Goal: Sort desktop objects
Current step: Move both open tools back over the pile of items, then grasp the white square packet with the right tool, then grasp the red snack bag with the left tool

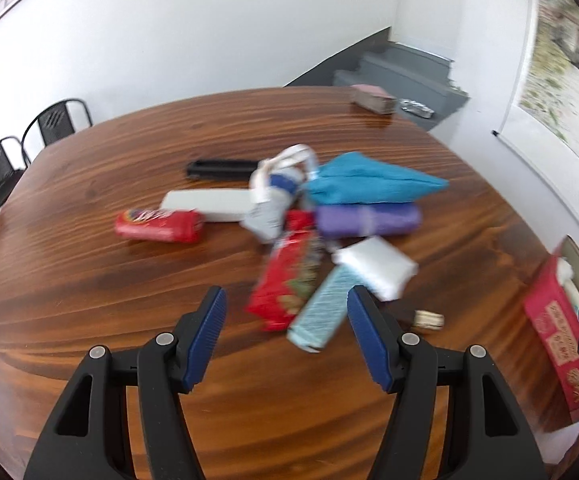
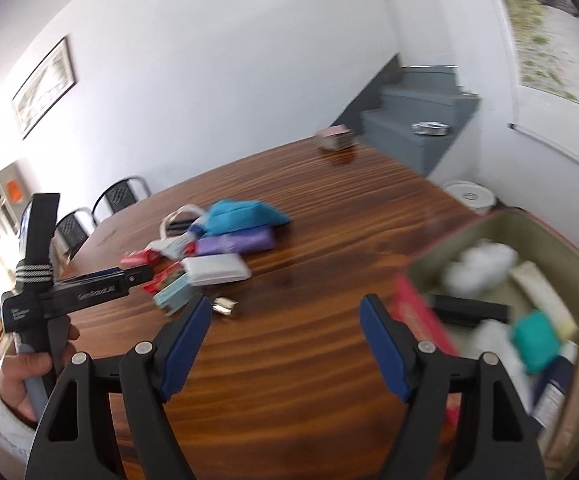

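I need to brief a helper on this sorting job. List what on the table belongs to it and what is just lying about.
Belongs to the job:
- blue fabric pouch
- purple plastic-wrapped roll
- red snack packet
- white flat packet
- red open box, already holding items

Just lying about:
- pink-topped block at the far edge
- black metal chairs

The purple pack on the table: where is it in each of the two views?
Left wrist view: the purple pack is right of centre, just below the blue pouch.
Right wrist view: the purple pack is left of centre, in the middle of the frame's height.
Shared landmark: the blue pouch lies against it in both.
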The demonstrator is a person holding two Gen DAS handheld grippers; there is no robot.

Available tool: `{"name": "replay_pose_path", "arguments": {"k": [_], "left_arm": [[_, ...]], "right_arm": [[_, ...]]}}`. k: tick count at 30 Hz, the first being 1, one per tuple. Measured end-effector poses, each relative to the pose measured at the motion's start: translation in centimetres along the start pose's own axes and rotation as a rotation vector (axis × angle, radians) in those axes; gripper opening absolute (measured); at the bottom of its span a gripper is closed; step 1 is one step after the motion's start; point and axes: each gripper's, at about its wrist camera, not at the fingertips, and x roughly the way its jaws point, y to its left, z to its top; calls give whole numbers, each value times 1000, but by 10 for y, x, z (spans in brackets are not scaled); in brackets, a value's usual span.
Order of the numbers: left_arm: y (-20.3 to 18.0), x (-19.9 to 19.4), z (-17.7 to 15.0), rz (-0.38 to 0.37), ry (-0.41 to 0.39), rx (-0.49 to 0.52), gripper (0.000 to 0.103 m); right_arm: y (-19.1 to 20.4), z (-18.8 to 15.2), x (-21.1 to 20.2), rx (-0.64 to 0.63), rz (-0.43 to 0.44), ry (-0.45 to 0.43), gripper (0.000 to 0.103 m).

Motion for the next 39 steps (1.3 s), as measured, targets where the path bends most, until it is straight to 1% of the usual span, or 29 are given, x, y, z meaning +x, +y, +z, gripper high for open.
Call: {"name": "replay_pose_path", "arguments": {"k": [3,7,12,15,19,22,27,28,30,34,39], "left_arm": [[14,10,-2,18,18,-9,66],[23,20,-2,27,40,-22,66],[31,26,0,23,56,-40,66],[34,29,0,24,63,-45,66],[38,32,0,23,73,-54,66],[39,34,0,24,74,-55,66],[38,36,0,18,74,-56,66],[38,36,1,17,74,-55,66],[37,36,1,15,74,-53,66],[33,36,3,1,75,-50,66],[22,41,10,-12,66,-30,66]], "right_arm": [[17,5,24,-47,23,42,80],[36,16,63,-92,78,127,80],[53,27,109,-114,117,212,81],[63,33,133,-131,141,246,81],[74,37,166,-147,190,309,81],[75,37,185,-146,166,332,81],[61,32,193,-119,148,364,81],[58,31,192,-111,156,362,81],[57,30,189,-117,145,358,79],[52,27,181,-115,123,352,77],[41,21,163,-121,49,338,77]]}}
